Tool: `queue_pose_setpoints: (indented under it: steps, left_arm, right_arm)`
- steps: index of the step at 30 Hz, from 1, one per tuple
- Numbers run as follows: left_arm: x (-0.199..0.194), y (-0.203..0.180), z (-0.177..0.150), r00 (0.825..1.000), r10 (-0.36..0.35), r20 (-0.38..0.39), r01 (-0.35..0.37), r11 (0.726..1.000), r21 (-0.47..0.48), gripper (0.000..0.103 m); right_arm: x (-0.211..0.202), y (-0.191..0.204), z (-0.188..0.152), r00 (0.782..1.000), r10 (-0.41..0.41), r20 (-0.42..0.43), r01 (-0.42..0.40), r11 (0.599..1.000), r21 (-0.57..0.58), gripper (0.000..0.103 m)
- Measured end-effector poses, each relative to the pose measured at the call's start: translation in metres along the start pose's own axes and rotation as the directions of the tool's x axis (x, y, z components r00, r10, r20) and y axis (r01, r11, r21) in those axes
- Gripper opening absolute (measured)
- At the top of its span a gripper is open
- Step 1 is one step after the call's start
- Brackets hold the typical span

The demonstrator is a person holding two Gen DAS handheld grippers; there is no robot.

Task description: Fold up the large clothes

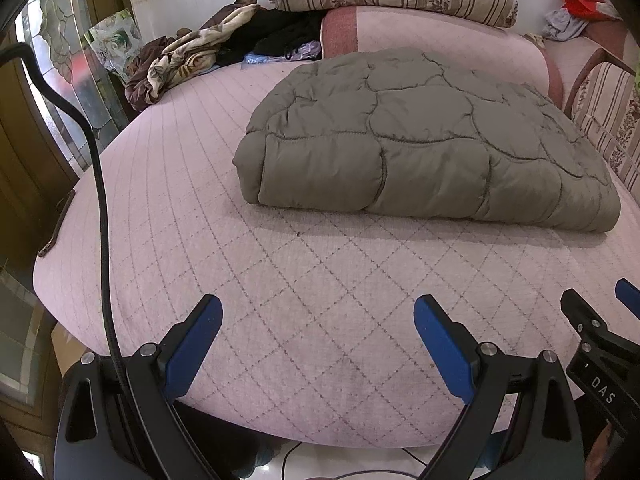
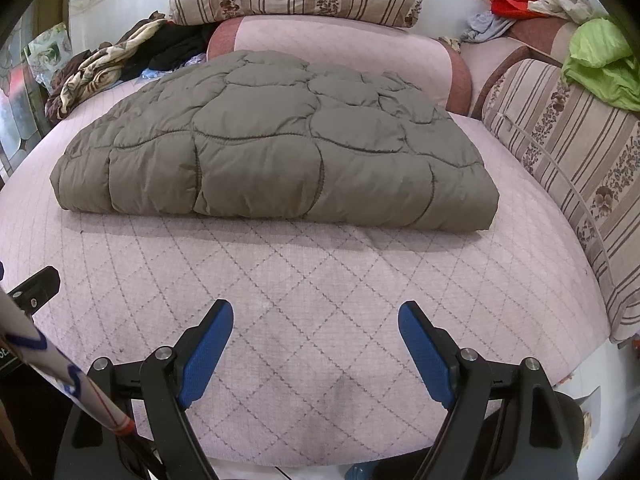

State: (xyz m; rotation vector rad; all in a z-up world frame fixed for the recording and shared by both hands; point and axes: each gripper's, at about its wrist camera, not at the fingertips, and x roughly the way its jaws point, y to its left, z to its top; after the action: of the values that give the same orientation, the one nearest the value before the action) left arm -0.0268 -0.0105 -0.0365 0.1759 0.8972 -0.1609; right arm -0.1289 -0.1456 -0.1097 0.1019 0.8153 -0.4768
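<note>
Both grippers over near bed edge: left gripper (image 1: 318,320) jaws wide apart, empty; right gripper (image 2: 316,326) same, nothing between pads. Folded grey quilted jacket (image 2: 276,152) lies mid-bed (image 2: 320,280), well apart from both. Striped cushion (image 2: 568,168) right.

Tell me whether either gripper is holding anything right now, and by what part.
Nothing is held. The left gripper and right gripper both stand open above the pink bedcover, short of the folded grey quilted coat.
</note>
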Motion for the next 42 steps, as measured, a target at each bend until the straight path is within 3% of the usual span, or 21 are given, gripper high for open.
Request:
queue_pose_setpoints:
  steps: [42]
  left_arm:
    - [0.0049, 0.0005, -0.0022, 1.000, 0.003, -0.021, -0.003, 1.000, 0.000, 0.096]
  right_arm:
    - [0.0051, 0.0020, -0.0007, 1.000, 0.010, -0.015, -0.010, 1.000, -0.010, 0.088]
